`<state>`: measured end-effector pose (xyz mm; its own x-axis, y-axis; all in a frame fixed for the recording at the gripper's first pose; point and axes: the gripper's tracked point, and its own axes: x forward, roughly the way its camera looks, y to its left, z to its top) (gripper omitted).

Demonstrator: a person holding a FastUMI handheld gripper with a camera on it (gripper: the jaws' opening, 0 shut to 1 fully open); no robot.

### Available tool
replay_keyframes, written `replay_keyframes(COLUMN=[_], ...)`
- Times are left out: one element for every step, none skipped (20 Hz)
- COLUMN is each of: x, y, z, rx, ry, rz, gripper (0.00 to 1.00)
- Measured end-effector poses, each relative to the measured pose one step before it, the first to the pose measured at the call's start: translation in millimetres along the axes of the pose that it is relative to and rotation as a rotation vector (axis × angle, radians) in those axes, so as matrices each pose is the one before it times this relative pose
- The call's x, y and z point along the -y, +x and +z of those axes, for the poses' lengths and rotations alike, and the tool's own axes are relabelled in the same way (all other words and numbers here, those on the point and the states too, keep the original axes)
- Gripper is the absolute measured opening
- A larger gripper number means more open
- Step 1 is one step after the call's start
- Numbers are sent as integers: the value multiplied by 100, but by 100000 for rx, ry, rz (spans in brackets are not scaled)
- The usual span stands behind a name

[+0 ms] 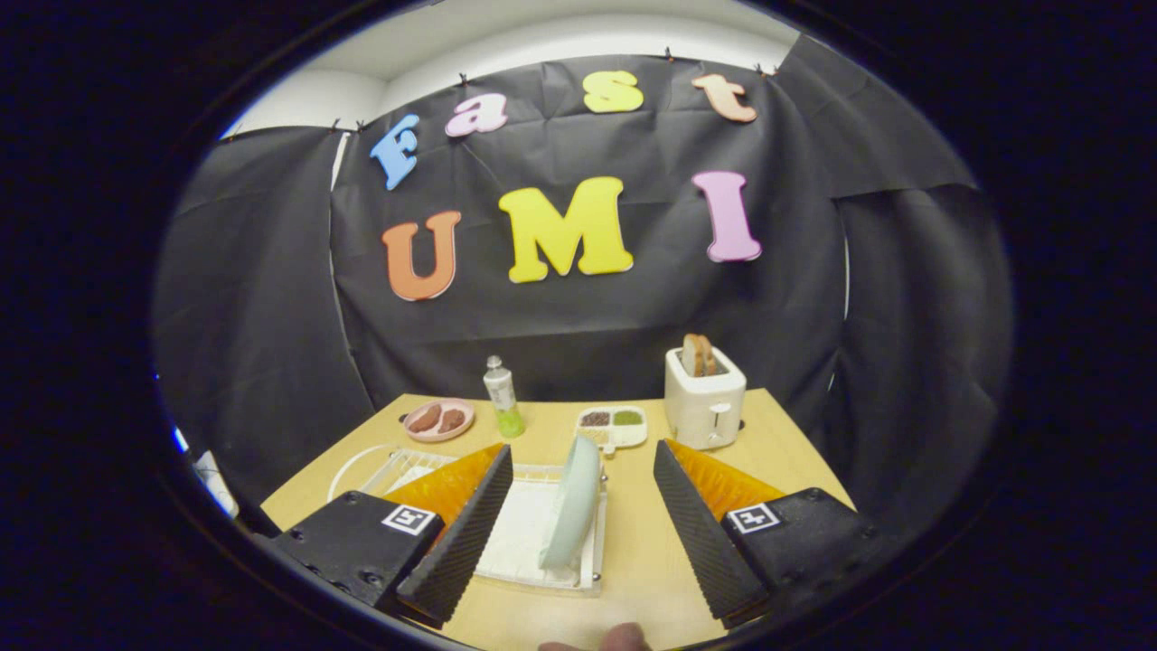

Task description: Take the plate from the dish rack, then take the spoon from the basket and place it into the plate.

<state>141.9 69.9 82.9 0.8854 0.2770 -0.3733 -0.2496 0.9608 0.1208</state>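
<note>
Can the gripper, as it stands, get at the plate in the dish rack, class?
Probably yes. The gripper is open, and the pale plate stands on edge in the dish rack between its fingers, with nothing in front of it.

a light wooden tabletop [633,551] carries everything here. nearest the camera, a white dish rack [533,533] sits on it, and a pale green plate [572,502] stands on edge in the rack. along the far edge, from one side to the other: a pink dish [438,420] with two brown pieces, a bottle [503,398] of green liquid, a white divided tray [613,427] with dark and green fillings, and a white toaster [704,398] with what looks like bread in its slot.
</note>
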Motion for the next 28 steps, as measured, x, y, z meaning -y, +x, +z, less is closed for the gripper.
replay_keyframes(x=[-156,42,48,67,-8,-22,98,274,180,194,147,131,67,-35,-85,-132,-124,-32,180,144,78,15,131,162,104,49,74,40], y=[1031,1041,1009,980,933,872,765,674,709,794,836,817,940,728,635,407,271,168,105,8,35,-25,-130,-184,99,-255,-217,-243], z=[-222,-201,-197,-332,-461,-503,-236,-107,-8,35,-30,-69,-55,-45,-177,-197,-224,-26,50,107,15,-120,-80,78,22,148,230,279], rx=[-4666,-4940,-3942,-4260,-3691,-3677,-2842,-2202,-1481,-1652,-1849,-1970,-1755,-1261,-1396,-1579,-1176,-456,239,605,197,-211,132,130,701,993,1113,1132], ry=[262,809,974,1642,1790,1719,1524,888,680,688,1082,1072,1015,1379,1409,1285,686,473,415,518,487,570,79,-19,43,-124,-756,-1106], rz=[673,-328,-37,138,153,464,396,-625,-1079,-1221,-1029,-587,-138,319,344,501,626,-165,-1134,-1024,-1000,-821,-1535,-2184,-1646,-1652,-1908,-2138], gripper=[100,100,100,100,100,100,100,100,100,100,99,98,97,96,94,90,82,80,72,67,61,54,46,46,43,41,39,39])
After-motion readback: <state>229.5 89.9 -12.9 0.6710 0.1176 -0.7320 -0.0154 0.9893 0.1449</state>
